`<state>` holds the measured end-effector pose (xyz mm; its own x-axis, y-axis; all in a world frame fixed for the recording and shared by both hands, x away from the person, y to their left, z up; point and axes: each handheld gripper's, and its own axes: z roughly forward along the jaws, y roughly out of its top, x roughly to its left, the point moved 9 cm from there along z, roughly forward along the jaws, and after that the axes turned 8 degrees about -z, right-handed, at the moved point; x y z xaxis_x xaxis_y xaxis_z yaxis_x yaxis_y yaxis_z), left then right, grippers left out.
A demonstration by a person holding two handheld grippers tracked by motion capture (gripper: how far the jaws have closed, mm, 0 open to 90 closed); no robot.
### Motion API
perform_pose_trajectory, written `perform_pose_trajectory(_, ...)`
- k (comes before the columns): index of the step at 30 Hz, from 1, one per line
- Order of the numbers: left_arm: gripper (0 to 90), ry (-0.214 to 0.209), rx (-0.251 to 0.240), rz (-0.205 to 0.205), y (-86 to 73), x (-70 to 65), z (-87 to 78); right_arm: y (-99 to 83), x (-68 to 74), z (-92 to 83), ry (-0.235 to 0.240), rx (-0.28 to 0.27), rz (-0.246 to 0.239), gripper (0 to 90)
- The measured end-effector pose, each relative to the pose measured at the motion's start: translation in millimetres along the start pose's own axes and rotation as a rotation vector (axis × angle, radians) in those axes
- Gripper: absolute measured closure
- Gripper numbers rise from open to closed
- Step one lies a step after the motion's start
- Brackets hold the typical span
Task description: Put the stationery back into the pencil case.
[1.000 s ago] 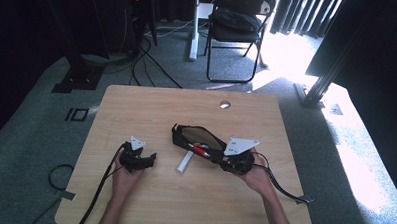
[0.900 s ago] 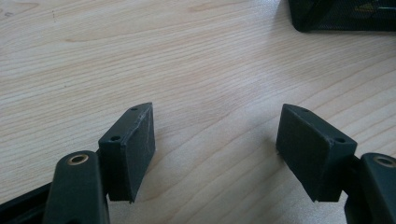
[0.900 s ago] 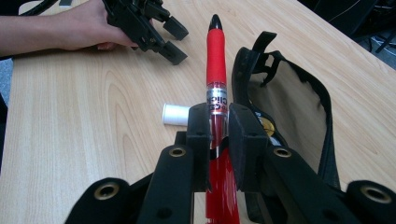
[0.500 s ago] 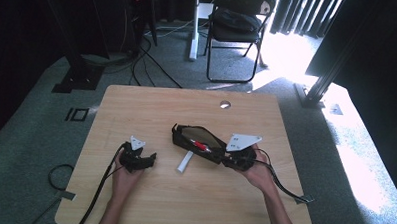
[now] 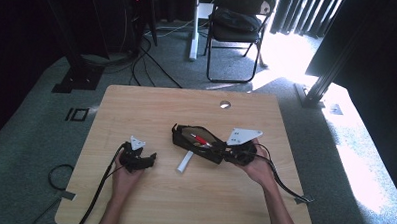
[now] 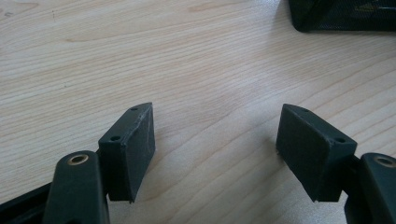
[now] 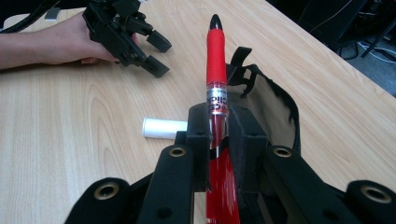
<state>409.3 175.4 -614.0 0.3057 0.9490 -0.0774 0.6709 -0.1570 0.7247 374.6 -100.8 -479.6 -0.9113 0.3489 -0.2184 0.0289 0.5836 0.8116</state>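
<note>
Over black mesh pencil pouch (image 5: 198,142), right gripper (image 7: 218,128) fingers pinch red plastic pen (image 7: 215,56); left gripper (image 6: 215,144) fingers wide, empty. Pen might slip, miss pouch, roll off worktop (image 5: 183,201).

In the right gripper view the red pen (image 7: 215,70) is cut off by the bottom edge, and its middle is hidden between the pads of the right gripper (image 7: 218,135); the print on its silver band is partly covered and not legible. The white tube (image 7: 163,128) is partly hidden behind the same gripper. The black pouch (image 7: 275,107) is largely masked by that gripper, so its interior cannot be judged. In the left gripper view the pouch (image 6: 343,16) is cut off by the top and right edges. In the high view the contents of the pouch (image 5: 198,142) are too small to identify.
</note>
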Motion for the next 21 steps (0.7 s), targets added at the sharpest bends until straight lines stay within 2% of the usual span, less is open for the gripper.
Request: perform_pose_trajectory(21, 28.7, 0.000, 0.000, -0.001, 0.0, -0.1, 0.0, 4.9, -15.4, 1.7, -0.007, 0.000, 0.012, 79.5)
